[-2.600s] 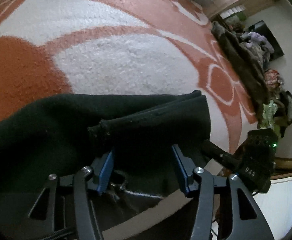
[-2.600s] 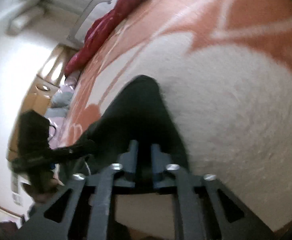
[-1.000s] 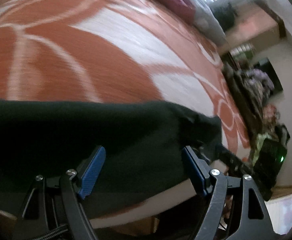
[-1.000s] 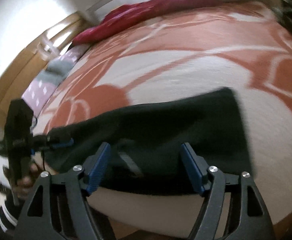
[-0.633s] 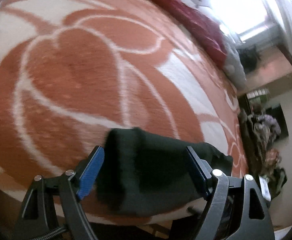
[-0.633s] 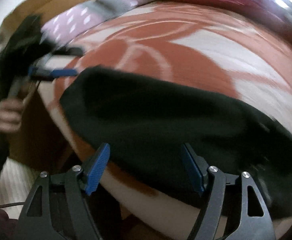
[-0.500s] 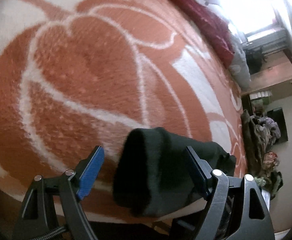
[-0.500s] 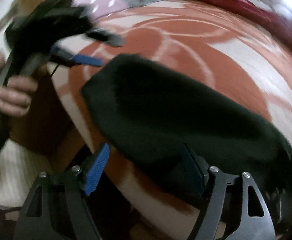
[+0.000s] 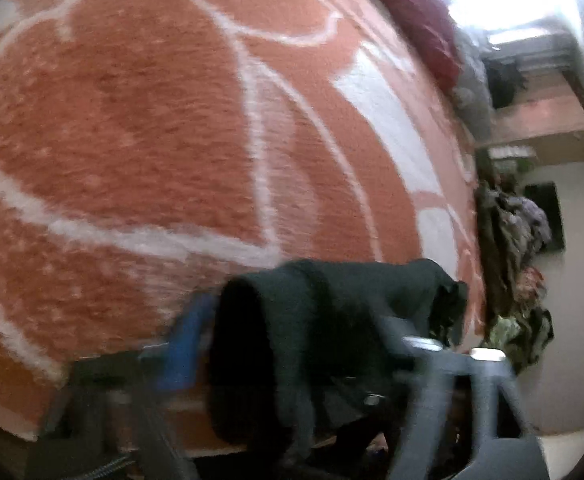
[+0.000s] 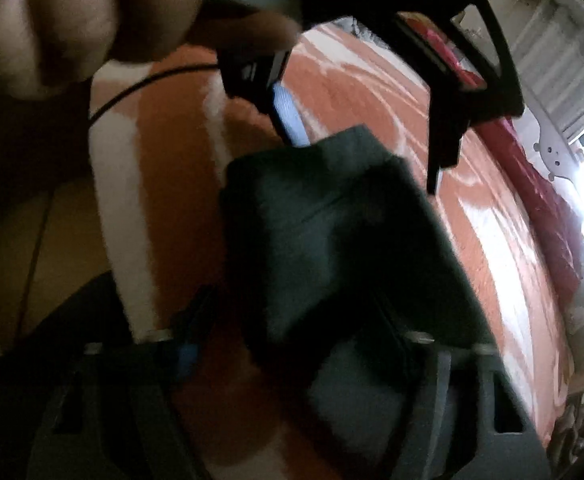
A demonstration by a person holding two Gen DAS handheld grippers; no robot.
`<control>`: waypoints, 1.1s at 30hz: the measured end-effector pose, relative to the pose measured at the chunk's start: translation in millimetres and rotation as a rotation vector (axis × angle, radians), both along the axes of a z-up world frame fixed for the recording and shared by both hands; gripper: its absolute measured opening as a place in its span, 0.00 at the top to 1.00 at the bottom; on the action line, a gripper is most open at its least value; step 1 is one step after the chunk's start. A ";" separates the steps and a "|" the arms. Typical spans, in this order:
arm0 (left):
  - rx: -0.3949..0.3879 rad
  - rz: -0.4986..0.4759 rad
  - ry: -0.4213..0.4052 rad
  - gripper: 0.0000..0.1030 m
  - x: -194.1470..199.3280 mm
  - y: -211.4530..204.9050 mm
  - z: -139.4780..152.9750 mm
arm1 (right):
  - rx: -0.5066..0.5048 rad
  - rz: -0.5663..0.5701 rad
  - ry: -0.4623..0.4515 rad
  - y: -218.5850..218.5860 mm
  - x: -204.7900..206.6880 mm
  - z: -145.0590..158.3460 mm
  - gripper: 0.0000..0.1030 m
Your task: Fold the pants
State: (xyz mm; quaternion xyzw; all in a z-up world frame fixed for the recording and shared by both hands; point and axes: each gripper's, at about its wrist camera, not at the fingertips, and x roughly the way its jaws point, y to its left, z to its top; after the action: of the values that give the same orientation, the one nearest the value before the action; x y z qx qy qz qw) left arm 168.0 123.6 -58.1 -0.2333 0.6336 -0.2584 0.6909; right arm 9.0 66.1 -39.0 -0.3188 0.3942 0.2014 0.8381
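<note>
- Fingers (image 9: 183, 344) on the left gripper (image 9: 292, 344) stand apart, straddling the near end of the black pants (image 9: 332, 320) without pinching.
- Right gripper (image 10: 287, 344) is spread wide too; its fingers (image 10: 187, 354) flank the bundle, nothing clamped.
- Pants sit as 1 compact folded stack near the edge of the bed, on the orange-and-white blanket (image 9: 131, 120).
- My read: folding looks nearly finished; 1 last squaring-up, or 1 more fold across, may remain.
- Motion blur hides the bundle's edges.
</note>
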 end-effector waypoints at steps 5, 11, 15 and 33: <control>0.004 -0.017 -0.067 0.77 -9.8 -19.2 27.5 | 0.183 -0.073 0.037 -34.1 12.8 32.1 0.87; -0.067 -0.094 -0.131 0.77 -17.2 -72.7 70.2 | 0.395 -0.218 0.028 -101.5 10.9 67.7 0.87; -0.108 -0.223 -0.133 0.76 -21.5 -153.2 81.1 | 0.527 -0.346 0.057 -156.2 1.4 77.7 0.87; 0.127 -0.452 -0.148 0.18 -33.3 -296.9 87.9 | 1.167 -0.605 0.407 -319.8 -34.8 8.2 0.55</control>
State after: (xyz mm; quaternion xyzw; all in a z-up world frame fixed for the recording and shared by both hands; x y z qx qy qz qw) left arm 134.7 -173.3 29.8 -0.0223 0.6323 -0.3824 0.6734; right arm -25.8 -253.8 -30.8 0.3526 0.4424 0.1939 0.8015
